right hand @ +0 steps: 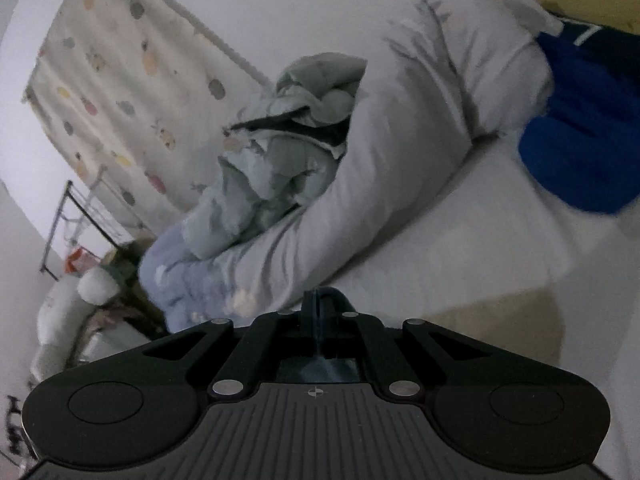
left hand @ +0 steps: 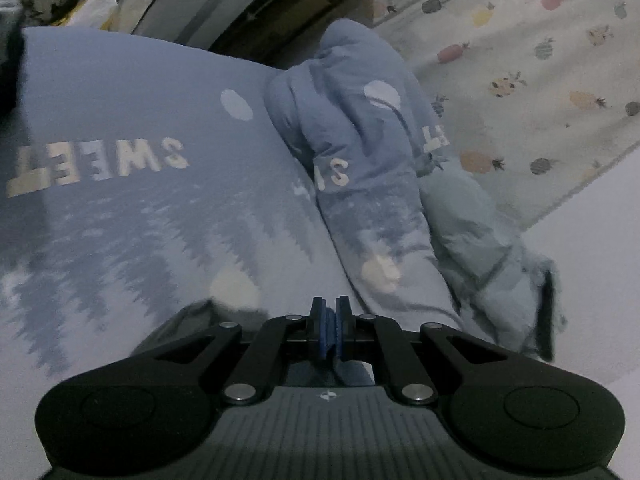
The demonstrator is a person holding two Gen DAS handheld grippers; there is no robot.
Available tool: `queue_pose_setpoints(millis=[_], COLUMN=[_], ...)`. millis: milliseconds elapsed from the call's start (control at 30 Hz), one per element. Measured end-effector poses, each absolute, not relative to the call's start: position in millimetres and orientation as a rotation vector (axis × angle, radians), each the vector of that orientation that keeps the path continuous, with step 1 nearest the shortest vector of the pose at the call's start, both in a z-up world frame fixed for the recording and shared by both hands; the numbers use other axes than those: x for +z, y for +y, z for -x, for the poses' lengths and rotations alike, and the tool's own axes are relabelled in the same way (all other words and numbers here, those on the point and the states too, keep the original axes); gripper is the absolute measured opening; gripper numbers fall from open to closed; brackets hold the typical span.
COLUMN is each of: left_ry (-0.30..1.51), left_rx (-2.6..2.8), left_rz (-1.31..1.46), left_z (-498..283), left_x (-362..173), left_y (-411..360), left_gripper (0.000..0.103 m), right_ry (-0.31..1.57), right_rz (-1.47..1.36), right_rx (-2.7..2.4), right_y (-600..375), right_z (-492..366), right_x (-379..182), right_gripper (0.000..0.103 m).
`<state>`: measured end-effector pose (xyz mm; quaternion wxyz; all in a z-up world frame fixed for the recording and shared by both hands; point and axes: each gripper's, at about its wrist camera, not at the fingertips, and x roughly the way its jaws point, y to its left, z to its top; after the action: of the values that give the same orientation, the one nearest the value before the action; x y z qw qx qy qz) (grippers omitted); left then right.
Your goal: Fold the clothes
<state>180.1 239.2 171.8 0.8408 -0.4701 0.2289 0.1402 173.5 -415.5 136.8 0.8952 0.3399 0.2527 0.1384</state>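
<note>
White bed sheet (right hand: pixel 460 240) carries a rumpled pale grey quilt (right hand: pixel 400 160). Blue-grey printed "SWEET" garment (left hand: pixel 120 128) lies across the bed, part bunched. Left gripper (left hand: pixel 330 320): jaws clenched on blue cloth. Right gripper (right hand: pixel 318 312): jaws clenched on dark blue cloth.

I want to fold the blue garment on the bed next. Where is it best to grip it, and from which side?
Probably grip the blue garment at its rounded lower edge, which lies free on the white sheet. Come from the open sheet side; its far side lies against the grey bedding.
</note>
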Motion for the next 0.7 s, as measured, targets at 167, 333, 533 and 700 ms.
queue_pose_setpoints(millis=[167, 333, 533, 700], left_ry=[0.52, 0.575, 0.616, 0.668], left_rx=[0.342, 0.385, 0.429, 0.446], left_rz=[0.954, 0.909, 0.88, 0.81], left_z=[-250.1, -303.0, -342.8, -368.1], left_x=[147.5, 118.7, 91.8, 64.1], left_y=[239.5, 238.2, 238.9, 235.2], left_gripper=[0.009, 0.009, 0.009, 0.009], right_ry=[0.59, 0.683, 0.744, 0.811], right_rz=[-0.673, -0.639, -0.618, -0.59], right_rx=[0.264, 0.219, 0.189, 0.16], right_y=[-410.4, -402.3, -393.5, -385.7], right_z=[-256.9, -325.4, -377.8, -405.0], right_x=[86.4, 29.2, -9.1, -38.4], right_gripper=[0.002, 0.002, 0.002, 0.002])
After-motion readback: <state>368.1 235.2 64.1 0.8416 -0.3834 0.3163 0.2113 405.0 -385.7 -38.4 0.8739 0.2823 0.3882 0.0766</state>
